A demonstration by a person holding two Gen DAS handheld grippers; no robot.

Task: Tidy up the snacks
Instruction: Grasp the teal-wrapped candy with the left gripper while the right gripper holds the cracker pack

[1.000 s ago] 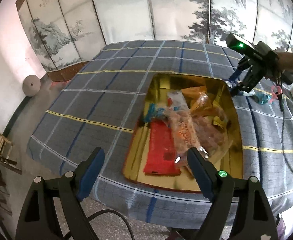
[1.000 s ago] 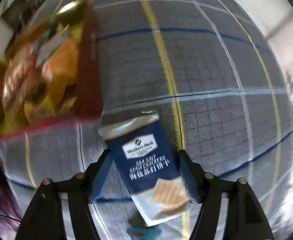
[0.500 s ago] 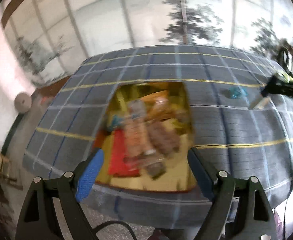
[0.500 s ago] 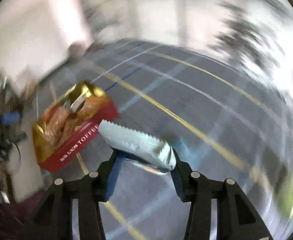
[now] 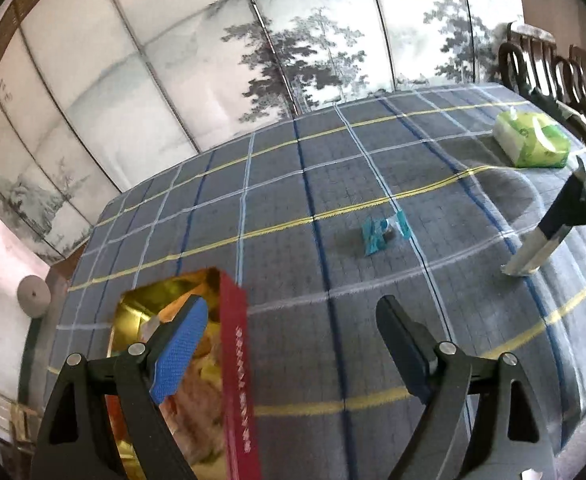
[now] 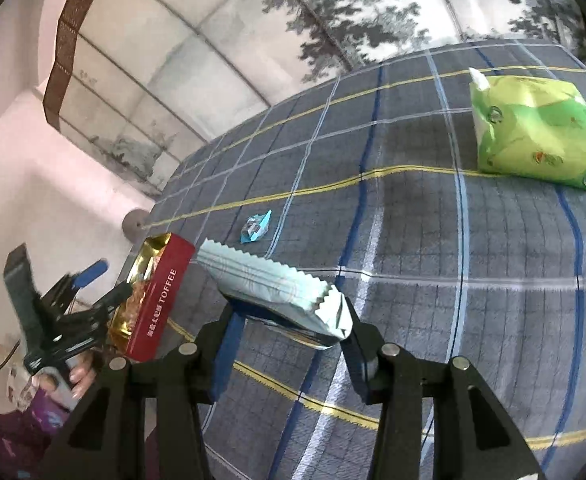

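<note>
Right gripper point(image 6: 289, 316) pinches a pale-blue foil cracker packet with zigzag-cut ends point(image 6: 269, 286) across its width, lifted clear of the grey plaid tablecloth point(image 6: 413, 240); probably in carry toward the red-sided, gold-lined toffee box point(image 6: 161, 300) at left. Left gripper point(image 5: 293, 344) is spread, holding nothing, one finger point(image 5: 179, 350) over the box point(image 5: 233, 368), likely waiting there. A small teal-wrapped candy point(image 5: 381, 234) lies loose on the cloth, apart from the box. A green tissue pack point(image 6: 533, 132) sits far right. Box contents are blurred; the packet's printed face is hidden.
</note>
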